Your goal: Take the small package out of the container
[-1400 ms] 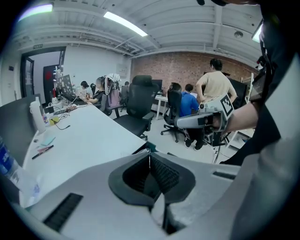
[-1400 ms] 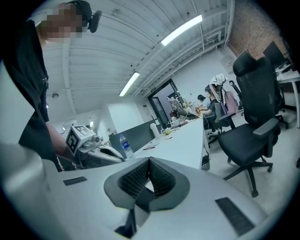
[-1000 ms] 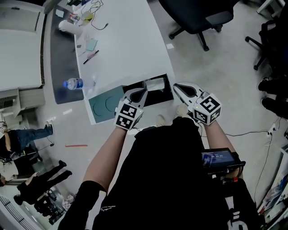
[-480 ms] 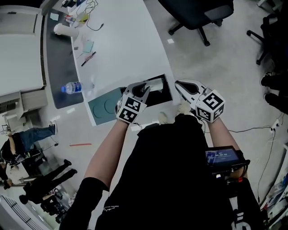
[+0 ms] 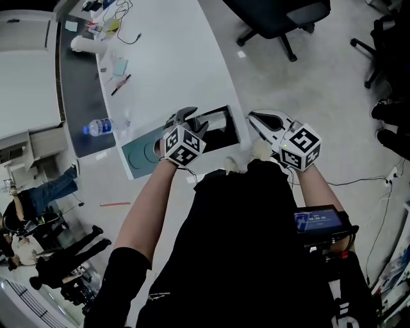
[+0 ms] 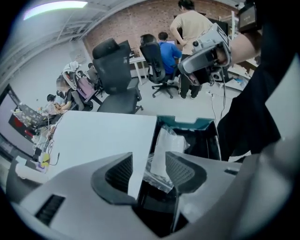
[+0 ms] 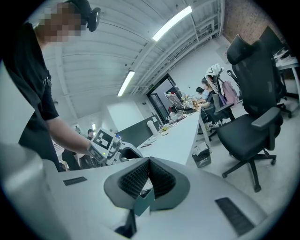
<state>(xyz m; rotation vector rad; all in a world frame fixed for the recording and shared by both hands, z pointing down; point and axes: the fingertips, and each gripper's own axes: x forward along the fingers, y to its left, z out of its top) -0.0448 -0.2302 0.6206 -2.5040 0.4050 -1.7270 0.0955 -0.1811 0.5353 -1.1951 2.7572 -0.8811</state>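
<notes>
**Left gripper spreading over the package, right gripper pinching the container rim**

Nearest the person's black shirt, 2 bare forearms reach out to the near end of the long white counter [image 5: 173,70].

The right gripper [image 5: 255,118] has its jaws pressed together. In the right gripper view they pinch a teal corner of card between the ribbed pads [image 7: 159,180]. In the head view its tip meets the right side of the black box-shaped container with a teal rim [image 5: 238,128].

The left gripper [image 5: 190,118] hangs over the container's left side, tilted down into it. Its jaws are opening and already stand wide apart. In the left gripper view the small clear plastic package [image 6: 165,143] shows between them, but I cannot tell whether the right pad touches it.

The package lies inside the container, leaning against its far wall.

Just left of the container, a flat teal panel with circular outlines [image 5: 142,150] lies at the counter's corner.

Further left, off the counter, a clear water bottle with a blue cap [image 5: 96,127] lies on its side.

Farthest off, a black office chair [image 5: 275,19] stands on the grey floor.
</notes>
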